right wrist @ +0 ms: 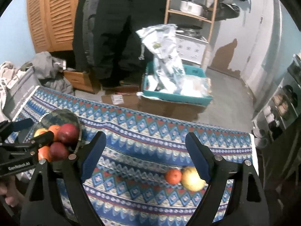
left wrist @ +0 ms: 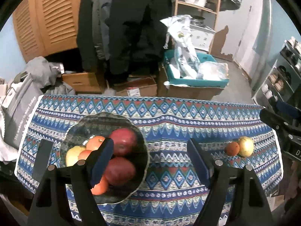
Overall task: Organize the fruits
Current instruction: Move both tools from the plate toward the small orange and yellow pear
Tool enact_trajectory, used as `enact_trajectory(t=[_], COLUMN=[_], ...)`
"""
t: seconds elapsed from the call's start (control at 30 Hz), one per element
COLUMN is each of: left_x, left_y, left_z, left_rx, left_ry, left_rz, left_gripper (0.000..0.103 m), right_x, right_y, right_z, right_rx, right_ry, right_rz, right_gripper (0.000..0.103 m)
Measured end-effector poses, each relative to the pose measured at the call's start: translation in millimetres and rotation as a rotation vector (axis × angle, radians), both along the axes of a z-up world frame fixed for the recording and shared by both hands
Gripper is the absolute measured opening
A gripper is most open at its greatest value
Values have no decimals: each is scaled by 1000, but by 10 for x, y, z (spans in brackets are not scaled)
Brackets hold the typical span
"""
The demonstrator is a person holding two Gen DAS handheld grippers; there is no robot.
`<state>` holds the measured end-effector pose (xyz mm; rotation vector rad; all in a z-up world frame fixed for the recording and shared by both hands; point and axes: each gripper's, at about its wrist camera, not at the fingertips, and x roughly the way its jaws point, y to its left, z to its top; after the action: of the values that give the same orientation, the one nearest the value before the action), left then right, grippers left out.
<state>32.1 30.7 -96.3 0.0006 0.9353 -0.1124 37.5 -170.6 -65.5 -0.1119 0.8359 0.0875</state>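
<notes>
A glass bowl [left wrist: 105, 115] stands on the left of the patterned tablecloth [left wrist: 178, 116]. It holds two red apples [left wrist: 123, 141], several oranges [left wrist: 96, 142] and a yellow apple [left wrist: 73, 154]. My left gripper [left wrist: 150, 142] hangs open and empty, its left finger over the bowl. Loose on the cloth at the right lie a small orange [left wrist: 232, 148] and a yellow-green apple [left wrist: 246, 146], touching. In the right wrist view the orange [right wrist: 173, 176] and apple [right wrist: 191, 179] lie low beside the right finger of my open, empty right gripper [right wrist: 145, 135]. The bowl [right wrist: 62, 113] shows at far left.
Beyond the table's far edge stand cardboard boxes [left wrist: 143, 89] and a teal crate [left wrist: 197, 82] of plastic bags. Dark coats [left wrist: 128, 28] hang behind. A grey bag [left wrist: 20, 113] sits off the table's left end, a shoe rack [left wrist: 278, 82] at the right.
</notes>
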Motion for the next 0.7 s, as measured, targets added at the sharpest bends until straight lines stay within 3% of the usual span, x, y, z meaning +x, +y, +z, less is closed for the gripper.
enact_trajectory(t=[0.47,0.7], left_x=[-12,1], left_y=[-671,-1031], left_z=[-134,-305], left_rx=[30,88], left_ry=[32,38], left_rz=[-130,-193], left_gripper=[81,81], right_x=[-176,-230], right_y=[-806,-1138], right_z=[-221,-425], right_rx=[10,45], right_ry=[44,80], right_rz=[-127,-174], right_gripper=[86,86])
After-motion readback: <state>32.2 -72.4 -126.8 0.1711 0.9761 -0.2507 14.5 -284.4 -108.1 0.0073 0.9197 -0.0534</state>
